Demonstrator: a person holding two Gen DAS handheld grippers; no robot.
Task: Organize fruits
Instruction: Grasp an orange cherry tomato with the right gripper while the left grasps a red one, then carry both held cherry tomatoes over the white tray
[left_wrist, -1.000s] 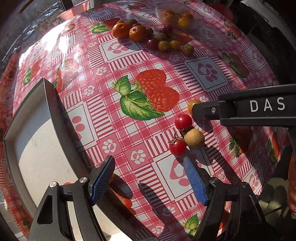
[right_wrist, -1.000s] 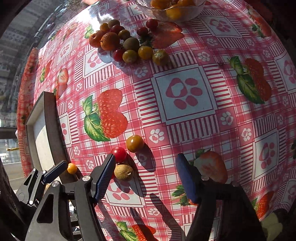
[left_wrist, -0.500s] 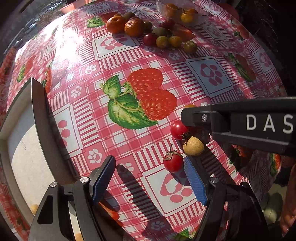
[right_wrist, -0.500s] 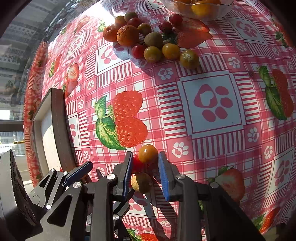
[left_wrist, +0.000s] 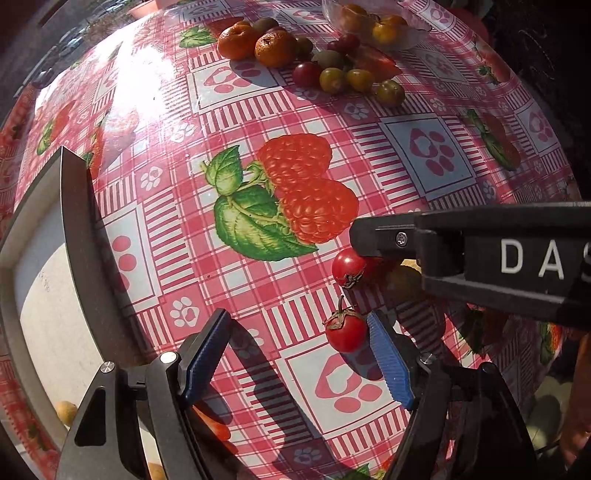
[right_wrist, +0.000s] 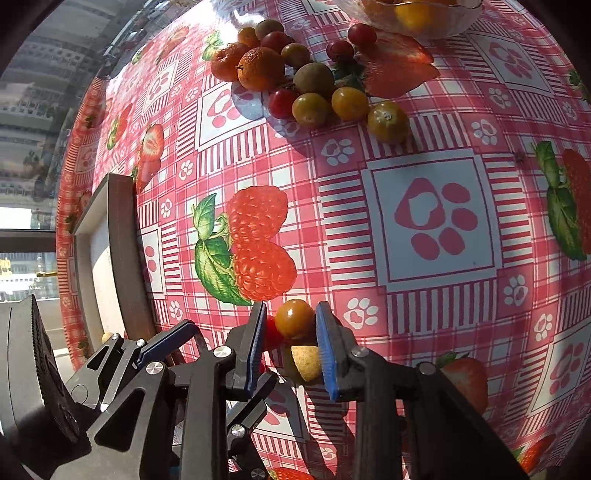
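My right gripper (right_wrist: 290, 325) is shut on an orange cherry tomato (right_wrist: 294, 319) near the table's front; a tan round fruit (right_wrist: 306, 362) lies between its fingers just behind, and a red tomato (right_wrist: 272, 334) touches the left finger. In the left wrist view the right gripper's black body (left_wrist: 480, 251) covers those fruits, with a red cherry tomato (left_wrist: 348, 266) at its tip. My left gripper (left_wrist: 297, 332) is open above the cloth; a stemmed red tomato (left_wrist: 345, 332) lies against its right fingertip. A grey tray (left_wrist: 79, 236) with a white floor stands at left.
A pile of mandarins (right_wrist: 260, 68), cherry tomatoes and a kiwi (right_wrist: 314, 78) lies at the back, next to a glass bowl (right_wrist: 417, 18) holding yellow and orange fruit. A small yellow fruit (left_wrist: 65, 411) lies in the tray. The red checked tablecloth (left_wrist: 295, 147) covers the table.
My right gripper has closed from wide open onto the orange tomato. My left gripper has moved forward and right, from over the tray's edge to beside the stemmed red tomato.
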